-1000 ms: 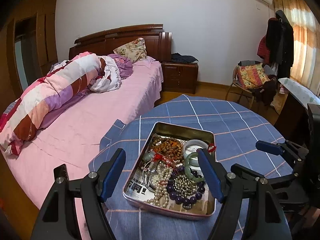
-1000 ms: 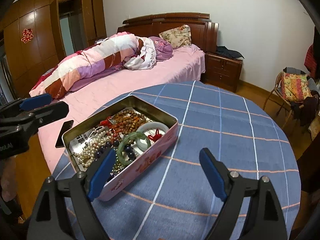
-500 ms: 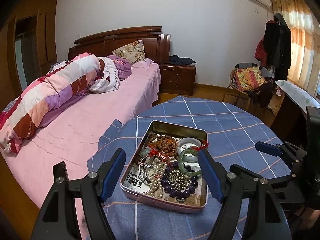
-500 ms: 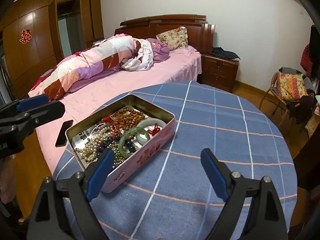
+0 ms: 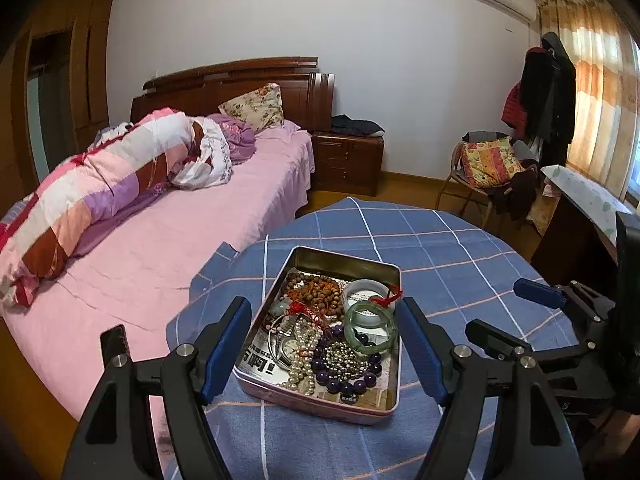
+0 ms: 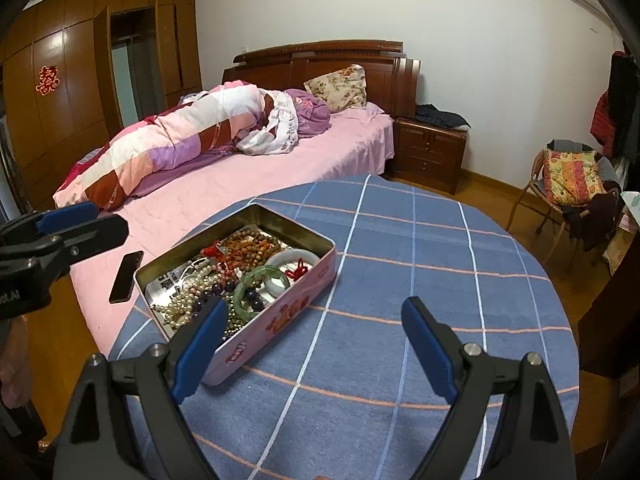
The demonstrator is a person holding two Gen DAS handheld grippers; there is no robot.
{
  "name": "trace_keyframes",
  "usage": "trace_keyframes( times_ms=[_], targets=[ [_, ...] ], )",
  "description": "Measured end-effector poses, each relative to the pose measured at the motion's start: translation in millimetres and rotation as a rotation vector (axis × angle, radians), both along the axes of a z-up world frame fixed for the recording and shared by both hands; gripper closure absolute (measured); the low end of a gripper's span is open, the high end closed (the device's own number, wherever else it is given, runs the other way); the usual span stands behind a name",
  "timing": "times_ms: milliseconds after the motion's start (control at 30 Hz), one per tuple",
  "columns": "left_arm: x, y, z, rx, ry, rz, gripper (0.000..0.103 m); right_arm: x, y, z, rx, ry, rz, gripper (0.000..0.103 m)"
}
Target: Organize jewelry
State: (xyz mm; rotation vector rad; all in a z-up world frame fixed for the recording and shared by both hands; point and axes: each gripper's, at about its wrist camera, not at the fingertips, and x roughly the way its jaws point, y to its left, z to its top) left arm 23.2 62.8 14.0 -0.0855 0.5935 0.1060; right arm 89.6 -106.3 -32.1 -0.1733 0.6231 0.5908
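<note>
A pink metal tin (image 5: 320, 404) (image 6: 280, 312) sits on the round table with the blue checked cloth (image 6: 420, 280). It holds a green bangle (image 5: 370, 326) (image 6: 260, 282), a white bangle (image 5: 366, 290), brown wooden beads (image 5: 316, 290), a pearl string (image 5: 304, 356), purple beads (image 5: 348, 384) and red cords. My left gripper (image 5: 324, 344) is open and empty, hovering above the tin's near end. My right gripper (image 6: 312, 344) is open and empty, to the right of the tin; it also shows in the left wrist view (image 5: 536, 300).
A bed with a pink sheet (image 6: 240, 184) and rolled quilt stands left of the table. A black phone (image 6: 126, 276) lies on the bed edge. A nightstand (image 6: 428, 152) and a chair with cushion (image 6: 572, 184) stand behind.
Both grippers have drawn back and up from the tin, so it looks smaller and farther. Both stay open and empty. The jewelry has not moved.
</note>
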Motion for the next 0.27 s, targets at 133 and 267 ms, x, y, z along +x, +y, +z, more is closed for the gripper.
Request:
trace_keyframes(
  times_ms=[133,267],
  targets=[
    [-1.9,-2.2,-0.1,0.008,-0.006,-0.006,0.028,-0.5,-2.7,-1.6,-0.002,0.002,-0.009,0.011],
    [-3.4,-4.3,2.1,0.008,-0.017,-0.014,0.028,-1.0,-7.3,-2.6,-0.006,0.001,-0.019,0.011]
  ],
)
